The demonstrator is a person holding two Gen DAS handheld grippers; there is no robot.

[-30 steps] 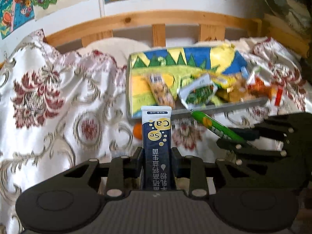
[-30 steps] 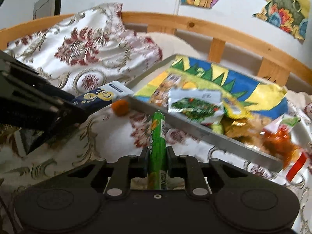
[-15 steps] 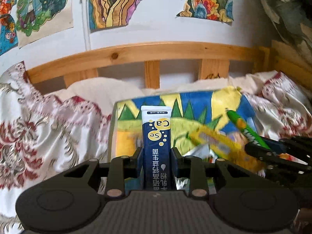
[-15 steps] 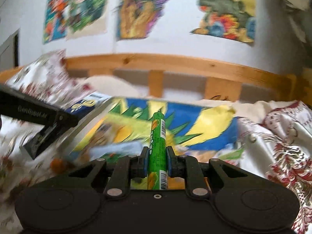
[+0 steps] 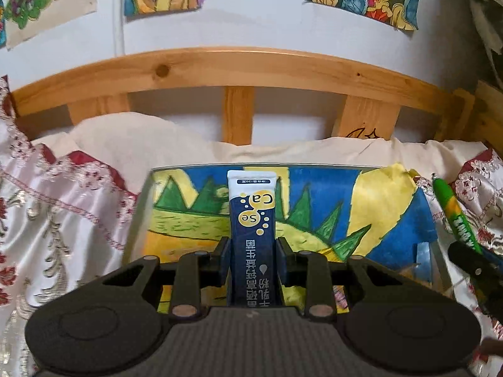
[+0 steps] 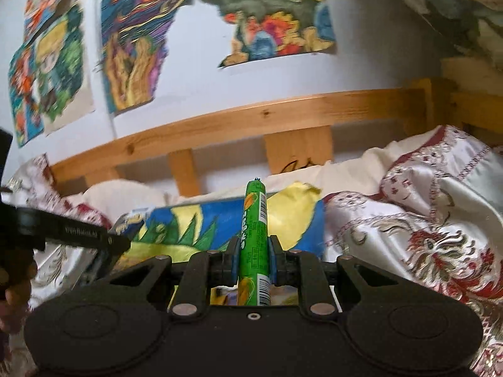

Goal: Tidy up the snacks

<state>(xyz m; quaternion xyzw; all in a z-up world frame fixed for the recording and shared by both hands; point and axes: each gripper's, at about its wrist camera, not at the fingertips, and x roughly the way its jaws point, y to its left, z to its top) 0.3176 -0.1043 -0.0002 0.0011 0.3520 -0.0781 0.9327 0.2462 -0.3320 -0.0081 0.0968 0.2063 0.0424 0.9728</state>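
My left gripper (image 5: 253,253) is shut on a navy and white stick pack (image 5: 252,216) marked "Ca Se", which stands up between the pads. It hangs over the far half of a metal tray (image 5: 138,220) lined with a painted paper of green hills, blue sky and yellow sun. My right gripper (image 6: 253,260) is shut on a green sausage stick (image 6: 254,220), held upright over the tray's right part (image 6: 195,220). The green stick (image 5: 456,216) and the right gripper also show at the right edge of the left wrist view. The left gripper's arm (image 6: 78,235) crosses the right wrist view's left side.
The tray lies on a bed with a white satin cover patterned in red and gold (image 5: 63,220). A wooden slatted headboard (image 5: 235,72) and a cream pillow (image 5: 141,144) stand behind it. Drawings hang on the white wall (image 6: 132,47). A person's hand (image 6: 12,286) shows at left.
Both grippers moved forward over the tray toward the headboard, each still holding its snack. The loose snacks in the tray's near part have dropped out of view. The right gripper rolled.
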